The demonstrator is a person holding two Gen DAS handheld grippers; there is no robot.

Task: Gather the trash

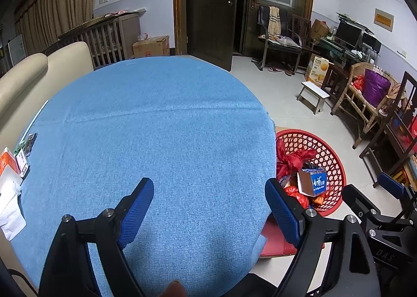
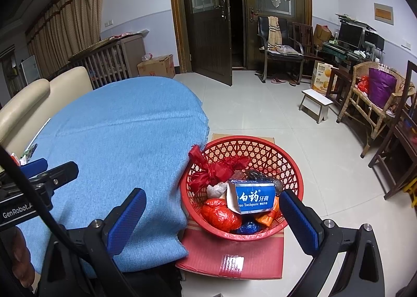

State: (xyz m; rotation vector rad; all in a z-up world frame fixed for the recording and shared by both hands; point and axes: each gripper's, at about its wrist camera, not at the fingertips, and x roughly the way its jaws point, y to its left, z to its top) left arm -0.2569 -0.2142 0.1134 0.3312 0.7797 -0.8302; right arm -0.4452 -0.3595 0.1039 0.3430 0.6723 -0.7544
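A red plastic basket stands on a red cardboard box beside the blue-clothed table. Inside lie a blue toothpaste box, red crumpled wrappers, a red bow-like bag and other scraps. My right gripper hovers open near the basket's front rim, nothing between its blue pads. My left gripper is open over the bare blue tablecloth, empty. The basket shows at the right of the left wrist view, with the toothpaste box in it.
Papers and small packets lie at the table's left edge, next to a cream sofa. A white stool, wicker chair, dark chairs, cardboard boxes and an open door stand around the tiled floor.
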